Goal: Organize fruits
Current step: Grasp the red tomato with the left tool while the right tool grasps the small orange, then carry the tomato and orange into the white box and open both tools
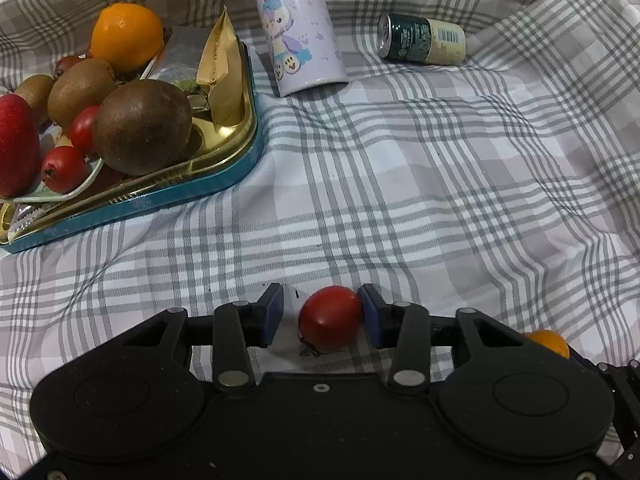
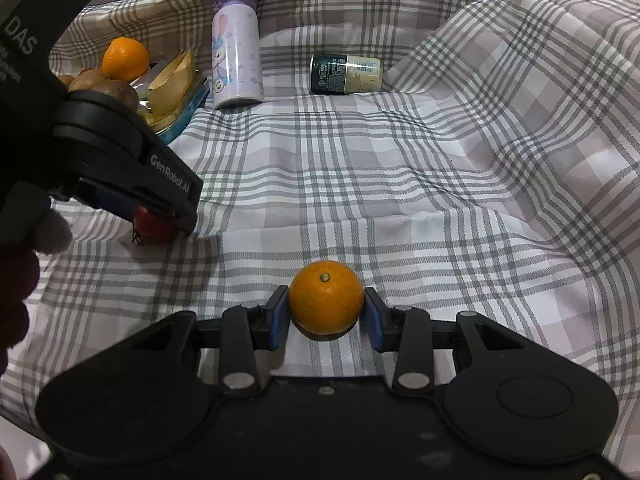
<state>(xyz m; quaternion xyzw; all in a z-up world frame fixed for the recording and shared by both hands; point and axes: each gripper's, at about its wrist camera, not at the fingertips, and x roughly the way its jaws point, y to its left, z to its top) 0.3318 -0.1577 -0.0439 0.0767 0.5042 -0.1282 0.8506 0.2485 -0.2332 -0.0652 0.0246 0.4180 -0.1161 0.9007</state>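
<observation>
A grey and white checked cloth (image 1: 440, 184) covers the whole surface, rumpled into soft folds that rise along the far edge and the far right corner, under dim light

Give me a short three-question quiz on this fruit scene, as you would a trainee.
1. True or false: the green can lies on its side.
2. What does the right hand-held gripper hold between its pads? A) a banana B) a small orange C) a lemon
3. Fill in: the large orange sits with the other fruit in the teal ___.

Key: 1 true; 2 B; 3 tray.
</observation>
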